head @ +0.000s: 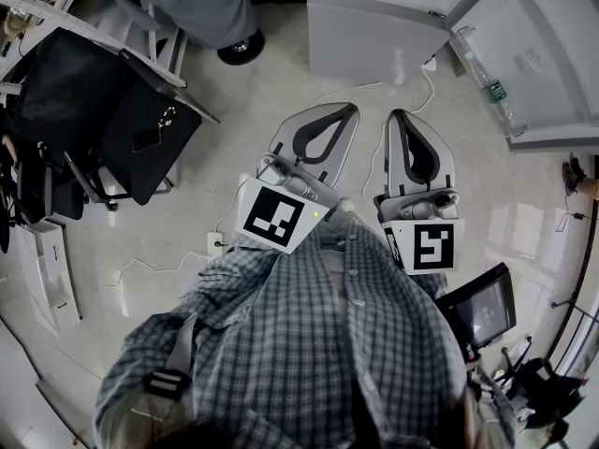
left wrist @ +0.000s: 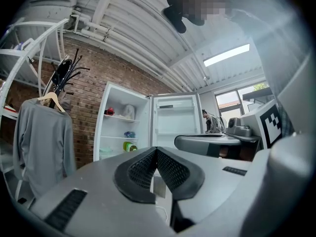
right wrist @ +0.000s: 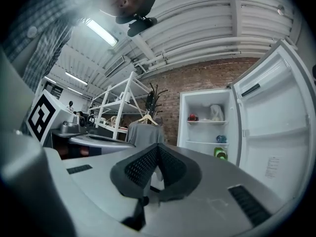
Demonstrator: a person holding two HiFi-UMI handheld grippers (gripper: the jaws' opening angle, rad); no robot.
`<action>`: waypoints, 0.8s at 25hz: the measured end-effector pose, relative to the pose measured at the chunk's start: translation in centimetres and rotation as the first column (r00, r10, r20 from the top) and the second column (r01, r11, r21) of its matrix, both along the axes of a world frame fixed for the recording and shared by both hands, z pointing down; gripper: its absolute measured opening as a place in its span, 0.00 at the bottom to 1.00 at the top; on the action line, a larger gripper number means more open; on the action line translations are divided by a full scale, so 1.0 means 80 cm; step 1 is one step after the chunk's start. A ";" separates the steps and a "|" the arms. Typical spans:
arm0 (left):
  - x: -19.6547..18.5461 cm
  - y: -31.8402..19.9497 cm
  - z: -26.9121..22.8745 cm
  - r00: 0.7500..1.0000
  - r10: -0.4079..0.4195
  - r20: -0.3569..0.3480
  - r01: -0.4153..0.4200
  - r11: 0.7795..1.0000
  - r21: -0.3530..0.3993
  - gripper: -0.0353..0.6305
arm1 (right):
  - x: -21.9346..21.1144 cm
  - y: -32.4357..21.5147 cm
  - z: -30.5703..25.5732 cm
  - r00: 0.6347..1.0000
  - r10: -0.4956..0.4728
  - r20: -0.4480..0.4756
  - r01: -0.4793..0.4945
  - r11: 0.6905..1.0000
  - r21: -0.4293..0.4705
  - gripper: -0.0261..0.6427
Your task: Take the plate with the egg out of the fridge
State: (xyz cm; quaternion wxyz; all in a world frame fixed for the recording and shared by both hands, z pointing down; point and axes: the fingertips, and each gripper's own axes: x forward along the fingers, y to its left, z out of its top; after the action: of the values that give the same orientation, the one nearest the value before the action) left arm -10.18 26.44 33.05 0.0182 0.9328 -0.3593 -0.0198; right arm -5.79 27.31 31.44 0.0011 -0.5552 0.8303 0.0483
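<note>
The white fridge [left wrist: 123, 127] stands open a few steps ahead, its door [right wrist: 276, 127] swung out to the right. On its shelves I make out a red item [right wrist: 192, 117], a white bag [right wrist: 216, 112], a blue item [left wrist: 129, 134] and a green one [right wrist: 219, 154]. No plate with an egg can be made out at this distance. My left gripper [head: 348, 108] and right gripper [head: 398, 115] are held side by side in front of my chest, pointing at the fridge [head: 374, 26]. Both are shut with nothing between the jaws.
A grey shirt [left wrist: 44, 137] hangs on a coat rack left of the fridge. A black office chair [head: 112, 110] and desks stand to my left, and a monitor [head: 482, 307] to my right. A cable and a power strip [head: 213, 243] lie on the floor. A bottle [head: 487, 82] sits in the door.
</note>
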 end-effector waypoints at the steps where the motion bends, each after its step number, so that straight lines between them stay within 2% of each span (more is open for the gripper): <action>1: -0.003 0.001 0.000 1.000 0.002 0.000 -0.002 1.000 0.001 0.06 | -0.003 0.001 0.000 1.000 0.002 -0.004 -0.002 1.000 0.001 0.05; 8: -0.018 0.011 -0.001 1.000 0.010 -0.010 -0.010 1.000 0.002 0.06 | -0.019 0.016 0.003 1.000 0.021 -0.018 -0.021 1.000 0.002 0.05; 20: -0.015 -0.001 0.002 1.000 0.004 -0.012 -0.004 1.000 -0.007 0.06 | -0.003 0.003 0.004 0.999 0.034 -0.005 -0.034 0.999 0.015 0.05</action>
State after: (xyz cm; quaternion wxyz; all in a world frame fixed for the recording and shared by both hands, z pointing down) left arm -11.37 26.39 33.24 0.0234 0.9334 -0.3572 -0.0240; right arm -6.07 27.54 31.76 0.0025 -0.5690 0.8204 0.0559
